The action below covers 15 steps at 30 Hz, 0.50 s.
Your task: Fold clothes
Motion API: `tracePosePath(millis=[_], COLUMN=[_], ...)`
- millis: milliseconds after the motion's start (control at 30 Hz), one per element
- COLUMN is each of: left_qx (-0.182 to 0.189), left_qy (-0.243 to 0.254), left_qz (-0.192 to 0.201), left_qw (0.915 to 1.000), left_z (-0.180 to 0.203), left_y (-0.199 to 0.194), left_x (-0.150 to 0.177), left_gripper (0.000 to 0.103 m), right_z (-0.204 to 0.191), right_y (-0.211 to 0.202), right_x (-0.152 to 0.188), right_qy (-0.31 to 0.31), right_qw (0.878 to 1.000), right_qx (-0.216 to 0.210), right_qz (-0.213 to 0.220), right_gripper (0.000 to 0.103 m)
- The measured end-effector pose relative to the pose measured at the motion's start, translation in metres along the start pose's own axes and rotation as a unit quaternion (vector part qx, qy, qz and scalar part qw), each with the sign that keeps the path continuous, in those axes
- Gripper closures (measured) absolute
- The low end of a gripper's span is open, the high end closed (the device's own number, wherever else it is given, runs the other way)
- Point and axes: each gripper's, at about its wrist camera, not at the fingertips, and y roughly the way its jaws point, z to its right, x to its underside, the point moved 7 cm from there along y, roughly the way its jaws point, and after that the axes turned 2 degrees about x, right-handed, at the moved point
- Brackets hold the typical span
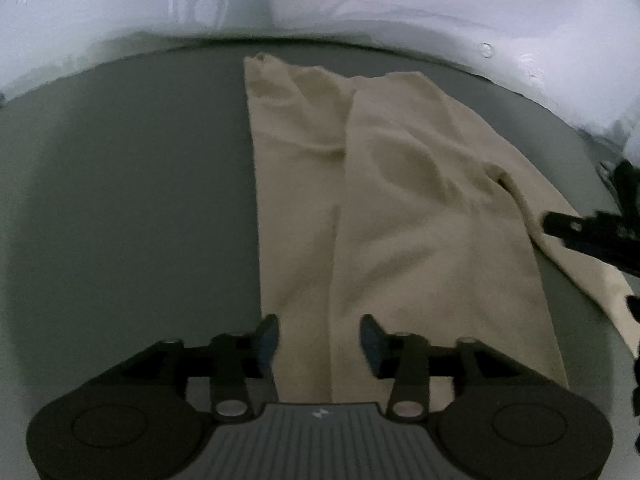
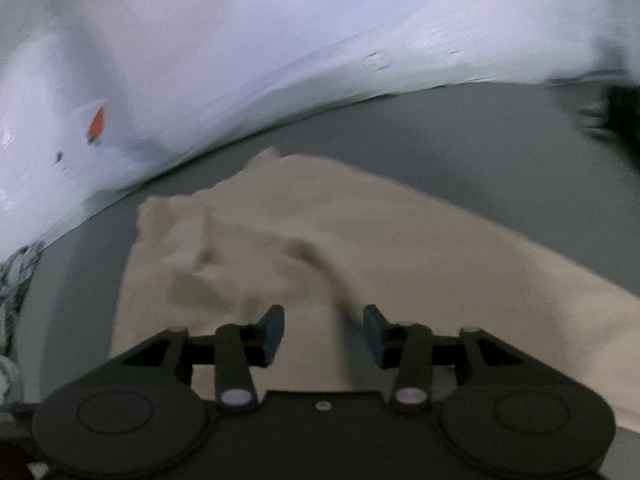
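Observation:
A cream garment lies flat on the grey table, one layer folded lengthwise over another. My left gripper hovers over its near end, open, with cloth below the blue pads and nothing pinched. At the right edge of the left wrist view, the right gripper reaches over a loose flap of the garment. In the blurred right wrist view, the same cream garment spreads ahead, with rumpled folds at its left end. My right gripper stands open above it, its pads apart from the cloth.
A pale wall runs along the table's far edge. Patterned fabric shows at the left edge of the right wrist view. Bare grey tabletop lies beyond the garment.

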Motion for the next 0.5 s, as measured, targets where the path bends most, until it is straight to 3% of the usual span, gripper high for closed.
tracePosePath(millis=[133,300,400,500], left_qx=[-0.002,-0.034,-0.052,-0.071], left_qy=[0.006,0.005,-0.005,-0.023], left_qz=[-0.004,-0.040,-0.056,-0.056], left_qw=[1.0000,0.9986,0.9971,0.9956], left_z=[0.018,0.029,0.033,0.035], left_y=[-0.015,-0.012,-0.007,-0.005], left_x=[0.021,0.059,0.076,0.081], left_gripper=[0.036,0.034,0.026,0.019], right_z=[0.057,0.126,0.161,0.183], right_y=[-0.032,-0.064,-0.074,-0.076], right_x=[0.022,0.032,0.037,0.041], right_qy=[-0.006,0.008,0.018,-0.017], right_qw=[0.999,0.997,0.993,0.988], right_qx=[0.035,0.080,0.113,0.156], right_qz=[0.004,0.018,0.021,0.015], right_gripper=[0.056,0.054,0.052,0.052])
